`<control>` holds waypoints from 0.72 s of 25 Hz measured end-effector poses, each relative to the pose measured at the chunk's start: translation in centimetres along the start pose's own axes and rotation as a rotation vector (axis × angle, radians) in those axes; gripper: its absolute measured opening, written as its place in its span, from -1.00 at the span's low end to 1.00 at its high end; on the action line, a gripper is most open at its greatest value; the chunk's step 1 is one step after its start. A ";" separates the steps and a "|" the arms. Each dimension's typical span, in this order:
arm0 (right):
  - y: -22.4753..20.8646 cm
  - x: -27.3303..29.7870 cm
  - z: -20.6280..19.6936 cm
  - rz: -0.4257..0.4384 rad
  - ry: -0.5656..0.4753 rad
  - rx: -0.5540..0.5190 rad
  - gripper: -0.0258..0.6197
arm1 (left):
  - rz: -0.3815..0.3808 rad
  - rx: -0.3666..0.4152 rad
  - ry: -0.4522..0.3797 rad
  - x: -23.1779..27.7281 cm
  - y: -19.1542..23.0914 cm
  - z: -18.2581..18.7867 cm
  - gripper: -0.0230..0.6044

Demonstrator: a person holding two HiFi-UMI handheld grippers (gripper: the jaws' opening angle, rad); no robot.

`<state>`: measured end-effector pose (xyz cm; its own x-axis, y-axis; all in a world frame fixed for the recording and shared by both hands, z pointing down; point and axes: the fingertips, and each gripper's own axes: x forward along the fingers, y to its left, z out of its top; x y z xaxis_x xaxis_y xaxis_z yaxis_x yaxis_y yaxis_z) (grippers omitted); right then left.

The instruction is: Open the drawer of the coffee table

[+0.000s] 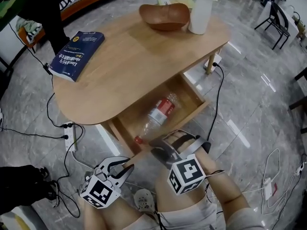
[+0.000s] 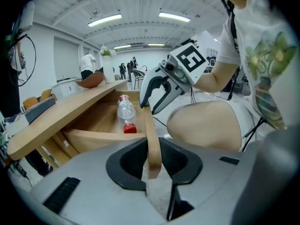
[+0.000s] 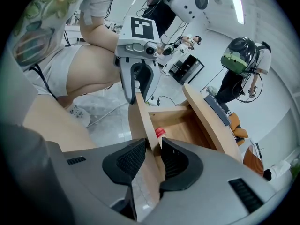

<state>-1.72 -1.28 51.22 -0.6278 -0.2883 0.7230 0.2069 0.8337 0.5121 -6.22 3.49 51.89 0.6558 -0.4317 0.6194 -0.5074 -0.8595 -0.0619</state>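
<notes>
Head view: one drawer (image 1: 191, 94), standing out from under the coffee table (image 1: 139, 66), with one bottle (image 1: 158, 114) inside. Stiff wood, probably light, slides straight.
Left gripper view: left gripper (image 2: 152, 161), jaws half-closed, pinching the front board (image 2: 151, 135) at its top edge.
Right gripper view: right gripper (image 3: 153, 156), jaws wider, clamped on the same board.
Grippers: two. Best hold: that edge.

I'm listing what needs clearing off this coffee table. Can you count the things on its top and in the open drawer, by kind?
Book: 1
Bowl: 1
Vase: 1
Bottle, lying in the drawer: 1
Total: 4
</notes>
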 end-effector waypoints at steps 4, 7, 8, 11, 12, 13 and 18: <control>0.4 -0.2 -0.1 0.004 0.005 0.005 -0.58 | -0.017 0.000 -0.001 0.1 -0.5 -0.1 -0.66; 0.8 -0.4 -0.2 0.004 0.005 0.013 -0.58 | -0.022 0.015 0.002 0.2 -0.9 0.0 -0.66; 0.9 -0.4 -0.2 0.003 0.006 0.015 -0.58 | -0.021 0.023 0.005 0.2 -1.0 0.0 -0.65; 1.1 -0.5 -0.3 0.002 0.010 0.022 -0.58 | -0.019 0.042 0.021 0.3 -1.3 -0.1 -0.65; 1.2 -0.5 -0.3 0.003 0.012 0.025 -0.58 | -0.022 0.043 0.023 0.3 -1.4 -0.1 -0.65; 1.3 -0.6 -0.3 0.005 0.014 0.028 -0.58 | -0.026 0.040 0.022 0.4 -1.5 -0.1 -0.64; 2.0 -0.8 -0.5 0.010 0.019 0.039 -0.58 | -0.052 0.038 0.015 0.6 -2.3 -0.3 -0.64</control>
<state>-0.41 0.33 51.90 -0.6114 -0.2886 0.7369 0.1831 0.8543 0.4865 -4.82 5.25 52.65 0.6723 -0.3824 0.6338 -0.4511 -0.8905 -0.0588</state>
